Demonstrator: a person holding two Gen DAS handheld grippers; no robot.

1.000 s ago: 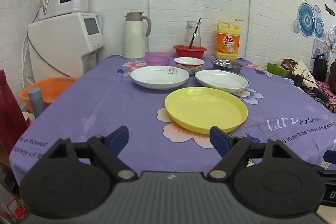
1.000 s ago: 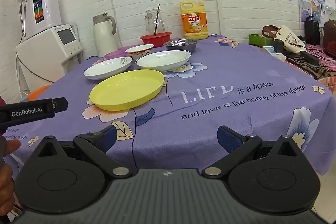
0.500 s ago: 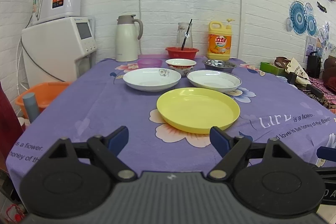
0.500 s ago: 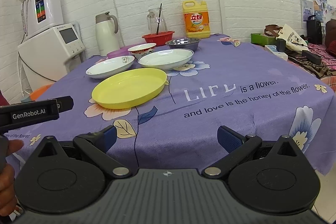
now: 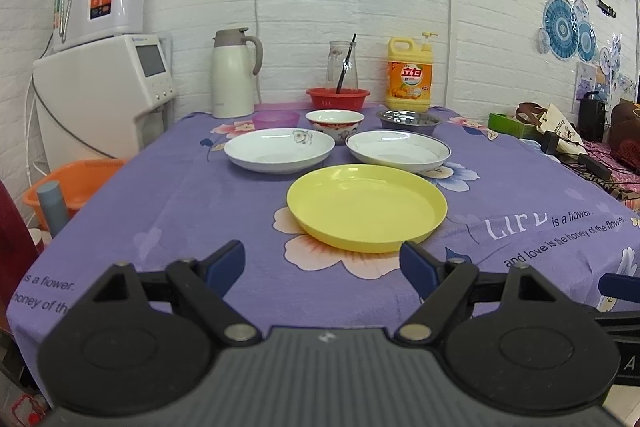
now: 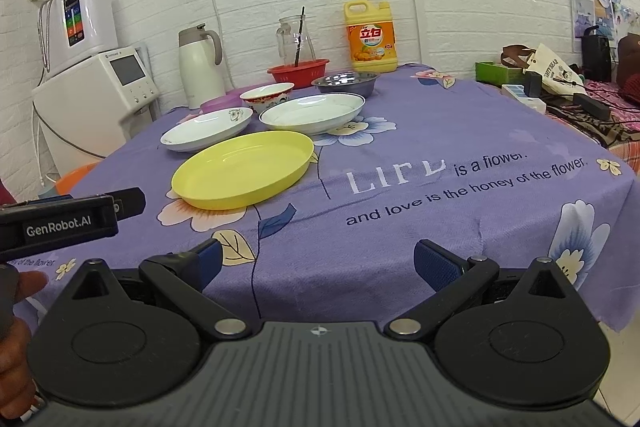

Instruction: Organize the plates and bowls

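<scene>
The left gripper hung at the near edge of the worktop with its jaws wide and nothing between them; the right gripper stood likewise wide and empty, a little to the right of it. Nothing had been lifted, so the step in hand looked like the approach before a first grasp.

The yellow plate lay nearest, flat on the purple cloth; beyond it sat the flowered white plate to the left and the blue-rimmed white plate to the right, each close to the yellow one, with no clear contact to be seen. Behind those stood the patterned bowl, the pink bowl, the steel bowl and the red basket; all six dishes were unstacked.

The next move probably called for one gripper to go forward and low to a plate's rim, one jaw above and one below it; the shallow rim on soft cloth might let the plate slide rather than seat; a bowl would want a grip over its wall.
</scene>
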